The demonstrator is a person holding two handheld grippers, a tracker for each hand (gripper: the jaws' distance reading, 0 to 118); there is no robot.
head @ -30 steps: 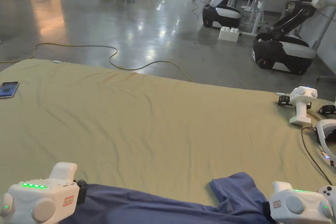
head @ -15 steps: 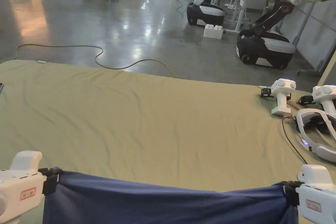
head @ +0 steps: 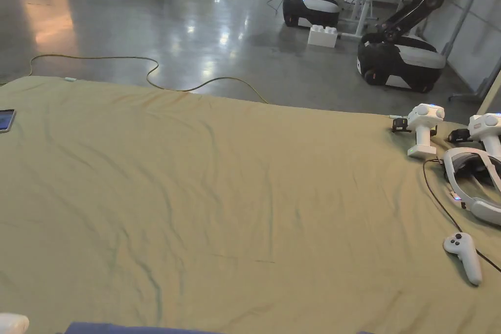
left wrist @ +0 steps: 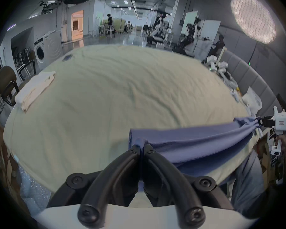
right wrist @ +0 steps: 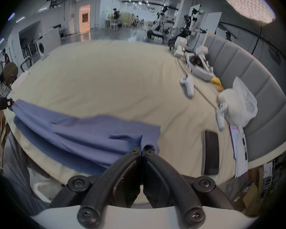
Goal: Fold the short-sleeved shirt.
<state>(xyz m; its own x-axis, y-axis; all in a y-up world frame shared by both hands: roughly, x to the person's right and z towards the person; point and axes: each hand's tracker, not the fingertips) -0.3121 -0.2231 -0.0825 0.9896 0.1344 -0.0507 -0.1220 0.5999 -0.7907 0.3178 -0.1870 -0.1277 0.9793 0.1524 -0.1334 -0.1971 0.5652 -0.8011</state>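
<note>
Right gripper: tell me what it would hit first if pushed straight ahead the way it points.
The right gripper is shut on the blue shirt, so the pinched cloth comes first. Past it the line runs over bare beige bed sheet; the white controller lies off to the right. Depth is hard to judge.

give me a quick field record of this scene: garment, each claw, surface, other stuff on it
garment: blue shirt, stretched between both claws, unfolded
left claw: shut on one end of the shirt
right claw: shut on the other end
surface: yellow-green sheet, wrinkled
left side: folded white cloth, phone
right side: white controller, headset, spare grippers
</note>
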